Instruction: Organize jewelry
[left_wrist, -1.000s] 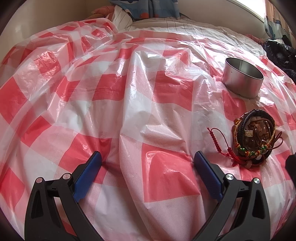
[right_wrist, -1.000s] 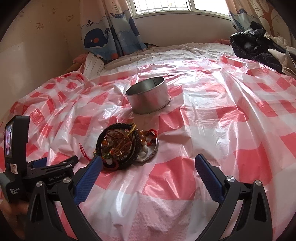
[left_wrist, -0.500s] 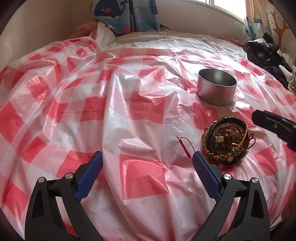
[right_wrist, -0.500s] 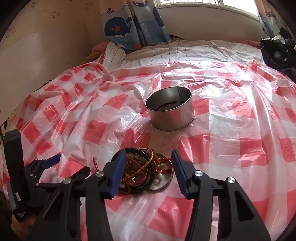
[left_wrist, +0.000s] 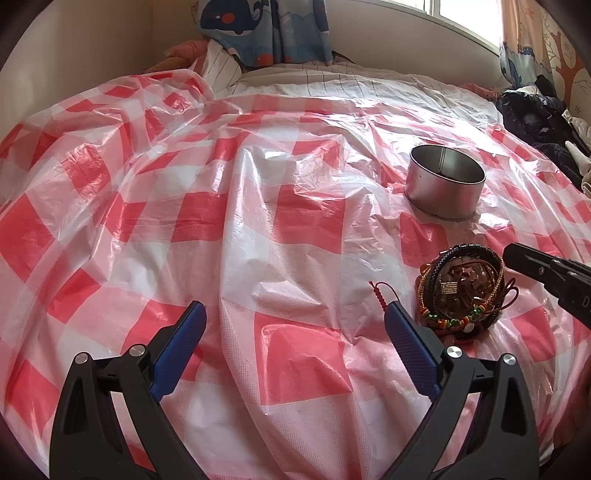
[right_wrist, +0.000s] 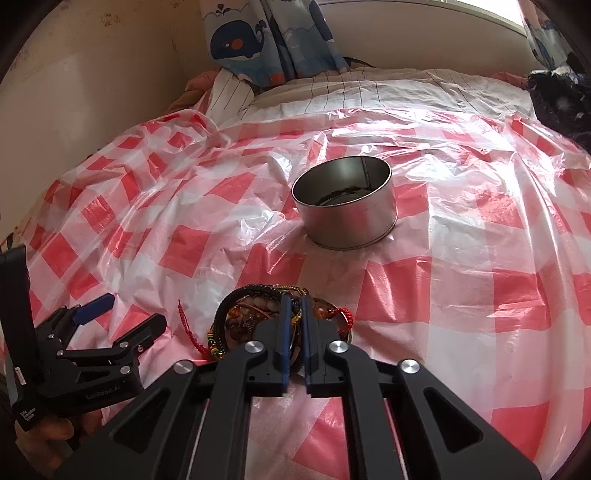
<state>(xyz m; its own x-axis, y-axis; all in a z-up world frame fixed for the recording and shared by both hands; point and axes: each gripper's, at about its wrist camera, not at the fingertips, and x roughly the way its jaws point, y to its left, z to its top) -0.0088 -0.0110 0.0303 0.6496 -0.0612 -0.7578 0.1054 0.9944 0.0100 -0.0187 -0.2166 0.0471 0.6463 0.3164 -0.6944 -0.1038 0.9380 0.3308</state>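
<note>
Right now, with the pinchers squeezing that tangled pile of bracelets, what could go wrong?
1. The right gripper is closing on a tangled heap of beaded and braided bracelets, so several may lift together and some might drop short of the round silver metal tin.
2. The thin red braided cord trailing off the heap could snag or drag.
3. The crinkly red-and-white checked plastic sheet may shift, nudging the tin.

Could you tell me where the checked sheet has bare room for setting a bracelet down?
The checked sheet lies bare left of the metal tin and ahead of the left gripper, whose jaws stand open over nothing. Right of the tin is bare too. It is crowded around the bracelet pile, where the right gripper is closing on a strand.
</note>
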